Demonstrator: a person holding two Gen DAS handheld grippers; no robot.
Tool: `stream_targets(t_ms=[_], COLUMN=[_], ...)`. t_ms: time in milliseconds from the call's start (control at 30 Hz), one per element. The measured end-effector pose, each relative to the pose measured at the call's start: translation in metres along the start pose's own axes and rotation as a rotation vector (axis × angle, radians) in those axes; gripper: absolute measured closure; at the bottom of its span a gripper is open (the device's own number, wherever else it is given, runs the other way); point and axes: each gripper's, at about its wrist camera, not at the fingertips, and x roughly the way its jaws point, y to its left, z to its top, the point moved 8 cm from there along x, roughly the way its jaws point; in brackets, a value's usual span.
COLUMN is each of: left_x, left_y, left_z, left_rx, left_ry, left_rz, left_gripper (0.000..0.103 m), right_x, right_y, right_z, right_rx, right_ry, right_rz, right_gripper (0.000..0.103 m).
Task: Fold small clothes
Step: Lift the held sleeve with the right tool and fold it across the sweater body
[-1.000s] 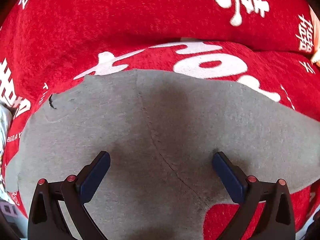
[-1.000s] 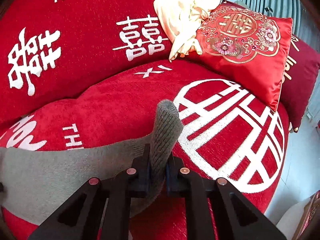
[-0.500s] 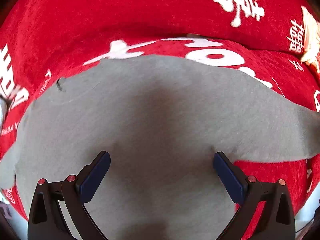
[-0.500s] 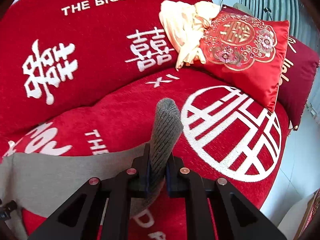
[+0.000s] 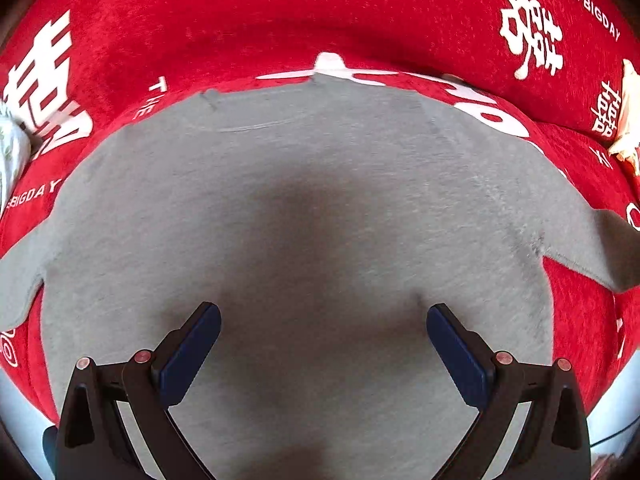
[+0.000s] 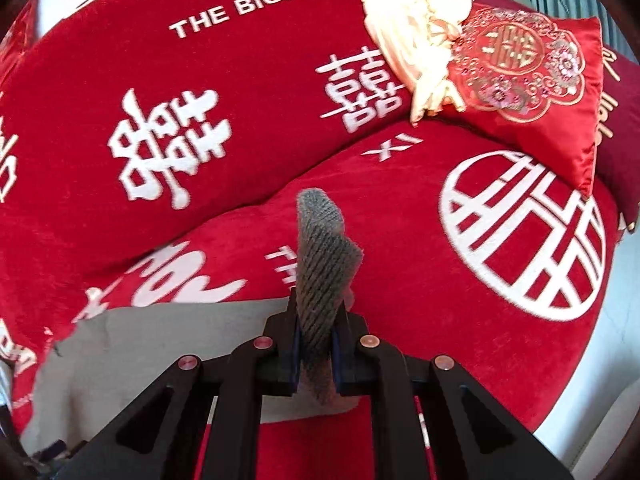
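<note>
A grey sweater [image 5: 312, 200] lies spread flat on a red sofa cover; its neckline faces away from me. My left gripper [image 5: 323, 320] is open and empty, its fingers hovering close over the sweater's lower body. My right gripper [image 6: 316, 340] is shut on the ribbed grey sleeve cuff [image 6: 320, 248], which stands up between the jaws, lifted above the seat. The sweater's body [image 6: 160, 340] shows to the lower left in the right wrist view.
The red sofa cover [image 6: 200, 80] carries white lettering and symbols. A red embroidered cushion [image 6: 532, 80] and a cream garment [image 6: 416, 36] sit at the back right. The seat's right edge drops to a pale floor [image 6: 600, 380].
The left gripper has drawn back toward the hem, so more of the sweater shows. The right gripper has carried the cuff left and inward over the seat.
</note>
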Motion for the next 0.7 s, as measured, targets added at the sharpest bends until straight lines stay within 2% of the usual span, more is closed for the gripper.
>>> stream_targets(t_ms=[167,400,700], left_x=[-0.008,-0.019,-0.026], left_y=[0.021,0.052,0.090], left_z=[-0.004,-0.010,-0.011], left_rx=[-0.018,-0.064,-0.094], left_ry=[-0.030,-0.094,-0.128], left_rz=[-0.020,-0.089,-0.121], left_gripper=[0.000,0.000,0.000], right_x=[-0.007,-0.016,-0.029], right_y=[0.035,0.084,0.150], right_z=[-0.010,-0.018,-0.034], right_rx=[0.009,-0.026,-0.086], right_ry=[0.021,0.031,0.027], right_rz=[0.059,0.097,0.122], right_gripper=[0.091,0.091,0.091])
